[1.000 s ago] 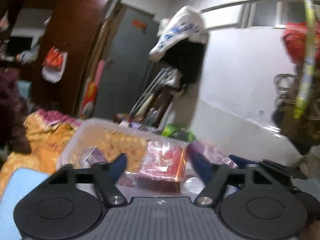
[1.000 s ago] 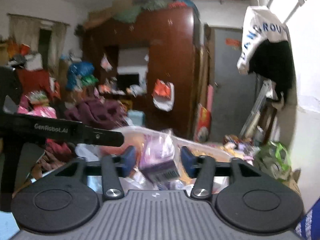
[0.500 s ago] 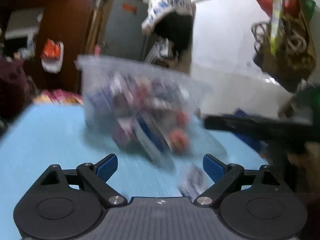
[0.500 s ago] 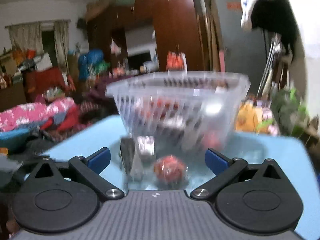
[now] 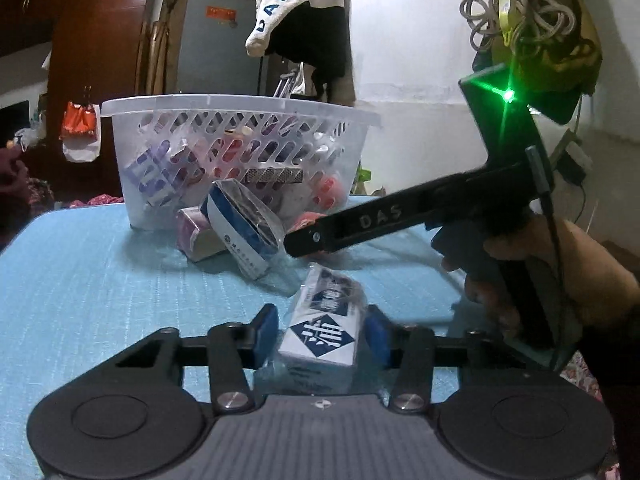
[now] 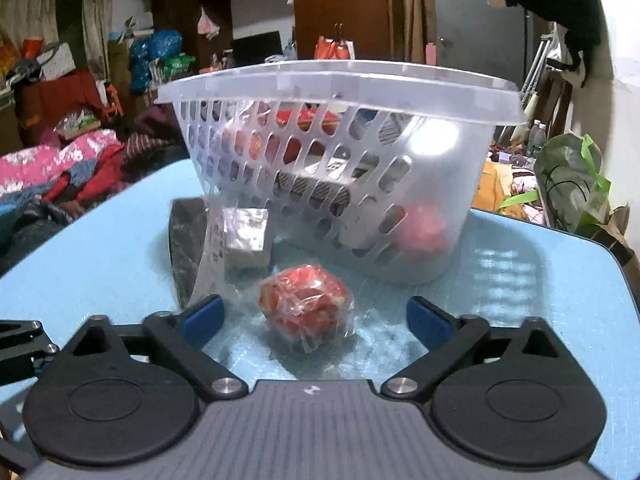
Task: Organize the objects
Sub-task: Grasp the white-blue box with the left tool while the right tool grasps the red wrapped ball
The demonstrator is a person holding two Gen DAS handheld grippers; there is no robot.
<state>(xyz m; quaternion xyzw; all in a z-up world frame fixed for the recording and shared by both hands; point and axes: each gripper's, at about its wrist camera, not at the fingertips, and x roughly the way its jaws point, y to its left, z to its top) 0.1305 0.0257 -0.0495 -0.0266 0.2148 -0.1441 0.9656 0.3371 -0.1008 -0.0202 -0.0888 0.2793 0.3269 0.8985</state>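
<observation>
Packets lie scattered on the blue table [image 5: 80, 264] in front of the perforated white basket [image 5: 240, 148], which stands upright and already holds several items. We find a blue-and-white boxed packet [image 5: 324, 328] between the fingers of the left gripper [image 5: 322, 334]; its jaws stand close on either side, but we cannot tell whether the pads actually bear on the wrapper. A red wrapped packet [image 6: 306, 306] sits on the table ahead of the right gripper [image 6: 316, 318], whose jaws are spread wide and touch nothing. We judge the step in hand to be seizing these two packets for the basket. To do it well, we advise closing the left jaws on the box body, not the loose film, and advancing the right gripper until the red packet lies fully between the pads before closing. Further packets lean against the basket wall [image 5: 236, 220].
</observation>
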